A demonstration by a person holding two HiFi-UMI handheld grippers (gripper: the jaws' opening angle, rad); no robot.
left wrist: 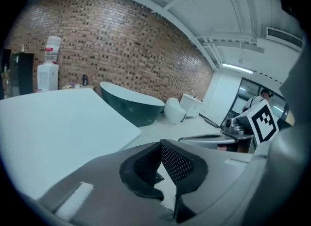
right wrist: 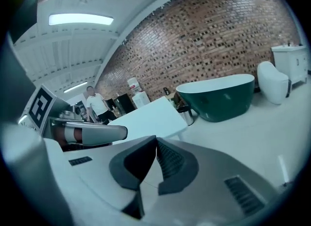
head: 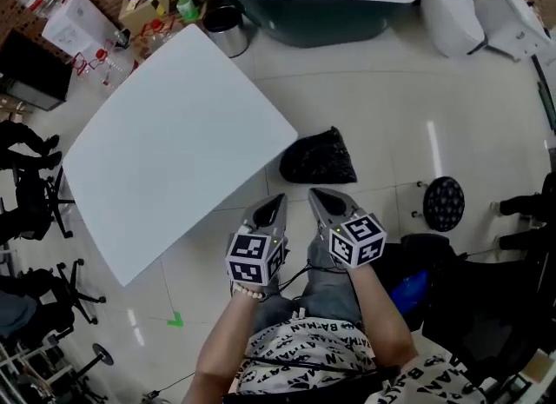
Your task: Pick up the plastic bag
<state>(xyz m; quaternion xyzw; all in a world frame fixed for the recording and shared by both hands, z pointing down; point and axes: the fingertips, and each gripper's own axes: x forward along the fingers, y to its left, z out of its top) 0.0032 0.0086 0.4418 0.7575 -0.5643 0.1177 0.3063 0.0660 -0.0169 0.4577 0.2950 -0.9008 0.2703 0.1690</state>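
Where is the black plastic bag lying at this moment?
In the head view the plastic bag lies on the floor, just right of the white table corner and ahead of the right gripper.

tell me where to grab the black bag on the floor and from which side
Probably the narrowing far-right end of the black plastic bag, where the slumped film bunches thin enough to pinch. Come from the near, open-floor side with the right tool, since the white table corner crowds the bag's left. Its jaws are shut, so open them first.
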